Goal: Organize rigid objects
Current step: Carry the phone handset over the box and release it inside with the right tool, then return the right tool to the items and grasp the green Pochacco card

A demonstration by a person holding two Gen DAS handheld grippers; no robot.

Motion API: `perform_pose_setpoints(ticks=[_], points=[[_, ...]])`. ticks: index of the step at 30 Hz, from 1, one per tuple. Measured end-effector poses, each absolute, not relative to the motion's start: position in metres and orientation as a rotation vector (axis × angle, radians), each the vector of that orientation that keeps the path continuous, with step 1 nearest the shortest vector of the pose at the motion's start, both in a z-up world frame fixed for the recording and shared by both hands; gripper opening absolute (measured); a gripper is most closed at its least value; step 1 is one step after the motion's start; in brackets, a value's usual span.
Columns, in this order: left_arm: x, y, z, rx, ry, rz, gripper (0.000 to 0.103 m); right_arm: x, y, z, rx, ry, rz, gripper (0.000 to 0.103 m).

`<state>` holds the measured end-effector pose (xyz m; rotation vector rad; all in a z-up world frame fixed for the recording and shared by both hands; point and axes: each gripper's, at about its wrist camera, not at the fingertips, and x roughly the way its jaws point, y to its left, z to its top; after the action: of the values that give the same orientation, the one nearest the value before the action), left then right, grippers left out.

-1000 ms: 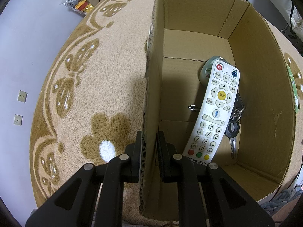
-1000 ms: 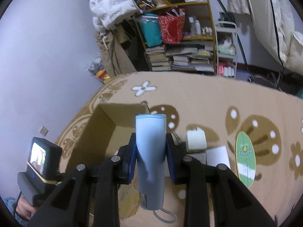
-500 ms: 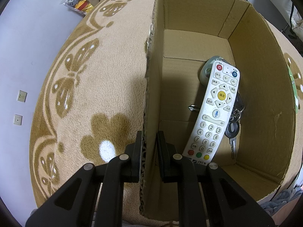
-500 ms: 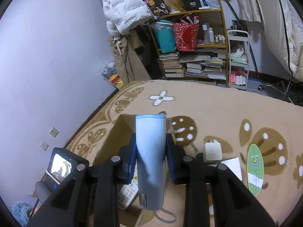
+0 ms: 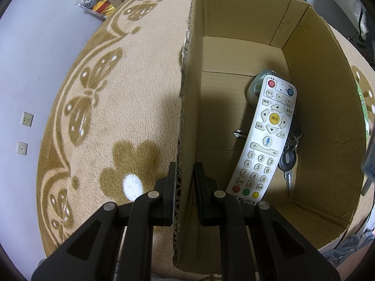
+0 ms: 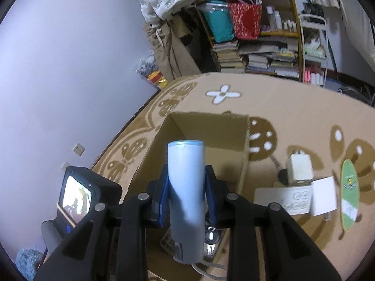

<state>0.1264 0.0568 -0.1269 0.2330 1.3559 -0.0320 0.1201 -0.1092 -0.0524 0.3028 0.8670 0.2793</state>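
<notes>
An open cardboard box [image 5: 325, 121] sits on a beige carpet. My left gripper [image 5: 185, 182] is shut on the box's near wall [image 5: 187, 140], one finger outside and one inside. On the box floor lie a white remote control [image 5: 264, 145], a bunch of keys [image 5: 289, 161] and a grey-green object [image 5: 254, 89] partly under the remote. My right gripper [image 6: 186, 194] is shut on a light blue cylindrical device [image 6: 186, 187] with a cord loop at its base, held above the cardboard box [image 6: 206, 135]. A blurred edge of that device [image 5: 370, 154] shows at the far right of the left wrist view.
On the carpet right of the box lie a white charger cube [image 6: 300, 166], white packages [image 6: 295, 199] and a green oval card [image 6: 349, 194]. The left gripper's camera unit [image 6: 77, 199] stands at lower left. A cluttered bookshelf [image 6: 257, 35] and hanging clothes [image 6: 168, 2] fill the back.
My right gripper has carried the blue device leftward and over the box; the box opening now lies right beneath it. The left gripper has held still on the box wall.
</notes>
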Motion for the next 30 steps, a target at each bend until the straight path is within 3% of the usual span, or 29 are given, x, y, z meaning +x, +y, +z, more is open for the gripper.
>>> perform_pose_setpoints(ticks=[12,20,22,26,30], points=[[0.128,0.058,-0.128,0.226,1.358,-0.033,0.013,0.148,-0.109,-0.098,0.349,0.982,0.206,0.030],[0.127,0.058,-0.128,0.225,1.356,-0.035,0.013,0.146,-0.110,-0.088,0.316,0.942,0.213,0.030],[0.128,0.059,-0.127,0.223,1.357,-0.036,0.013,0.146,-0.111,-0.084,0.309,0.948,0.214,0.033],[0.127,0.058,-0.127,0.227,1.357,-0.034,0.013,0.142,-0.119,-0.070,0.302,0.910,0.201,0.053],[0.126,0.057,-0.127,0.227,1.357,-0.035,0.013,0.139,-0.135,-0.056,0.307,0.878,0.177,0.062]])
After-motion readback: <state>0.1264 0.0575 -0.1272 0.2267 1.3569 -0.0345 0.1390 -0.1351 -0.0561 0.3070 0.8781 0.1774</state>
